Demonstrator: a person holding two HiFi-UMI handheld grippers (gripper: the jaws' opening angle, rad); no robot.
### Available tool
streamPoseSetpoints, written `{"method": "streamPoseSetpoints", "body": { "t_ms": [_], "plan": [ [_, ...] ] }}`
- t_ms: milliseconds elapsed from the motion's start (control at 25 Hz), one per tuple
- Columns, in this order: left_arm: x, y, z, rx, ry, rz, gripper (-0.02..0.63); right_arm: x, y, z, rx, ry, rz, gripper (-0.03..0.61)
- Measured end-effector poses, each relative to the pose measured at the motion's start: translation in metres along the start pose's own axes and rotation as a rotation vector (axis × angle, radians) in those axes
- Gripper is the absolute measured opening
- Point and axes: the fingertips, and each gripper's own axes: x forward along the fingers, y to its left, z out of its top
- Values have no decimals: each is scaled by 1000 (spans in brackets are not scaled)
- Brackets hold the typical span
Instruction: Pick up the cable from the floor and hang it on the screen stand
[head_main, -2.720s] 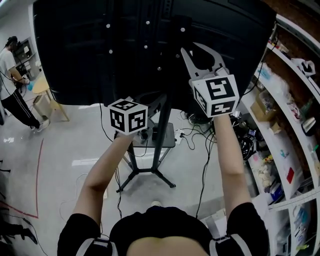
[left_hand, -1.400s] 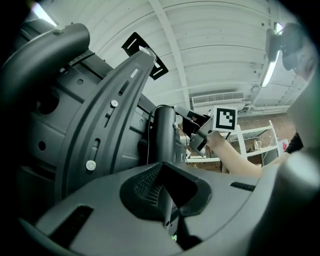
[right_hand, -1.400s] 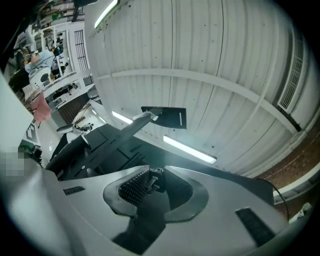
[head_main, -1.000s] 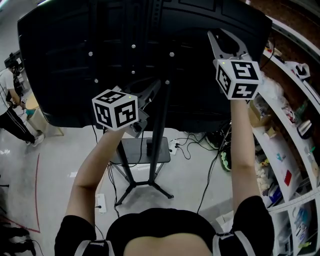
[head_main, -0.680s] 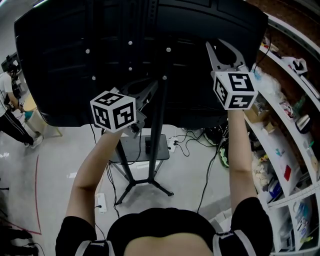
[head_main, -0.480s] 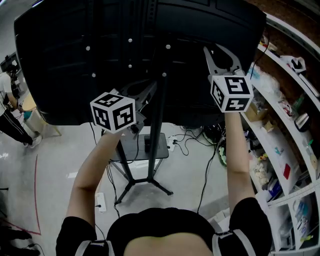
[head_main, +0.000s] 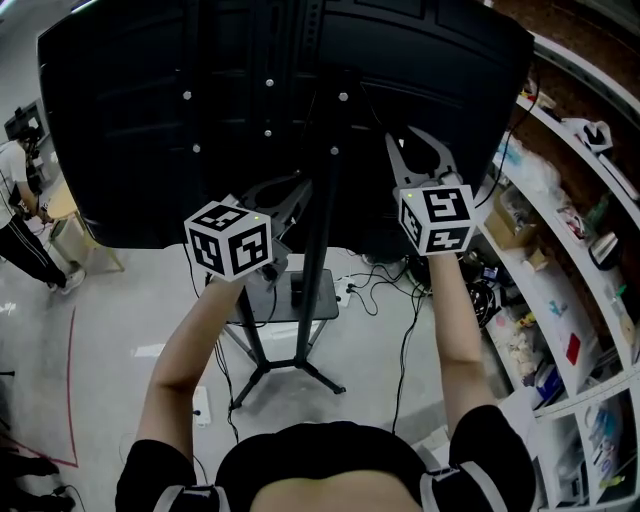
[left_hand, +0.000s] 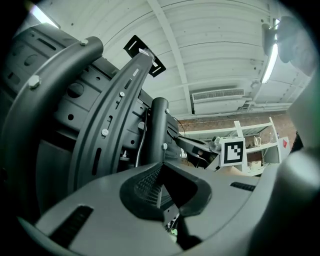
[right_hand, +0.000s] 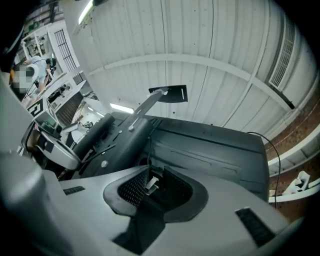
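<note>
The big black screen (head_main: 150, 120) shows its back, carried by the dark stand pole (head_main: 318, 260). My right gripper (head_main: 398, 135) is raised against the screen's back, just right of the pole. In the right gripper view its pads (right_hand: 131, 190) are shut on a small silvery plug (right_hand: 151, 183), and a thin black cable (right_hand: 148, 150) runs up from it toward the stand's bracket. My left gripper (head_main: 296, 188) sits left of the pole, tips almost touching it. In the left gripper view its jaws (left_hand: 160, 182) are together, and I see nothing clearly between them.
White shelves (head_main: 570, 250) packed with boxes line the right side. Loose cables (head_main: 400, 275) and a power strip (head_main: 200, 405) lie on the floor around the stand's legs (head_main: 290, 365). A person (head_main: 20, 200) stands far left, and a red tape line (head_main: 73, 370) marks the floor.
My right gripper has come down and leftward, closer to the pole, still shut. The left gripper has hardly moved.
</note>
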Motion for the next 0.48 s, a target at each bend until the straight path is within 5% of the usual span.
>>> {"method": "streamPoseSetpoints", "body": {
  "t_ms": [480],
  "plan": [
    [-13, -6, -11, -30, -11, 10, 5, 14, 40, -14, 114, 21, 57, 107]
  ]
}}
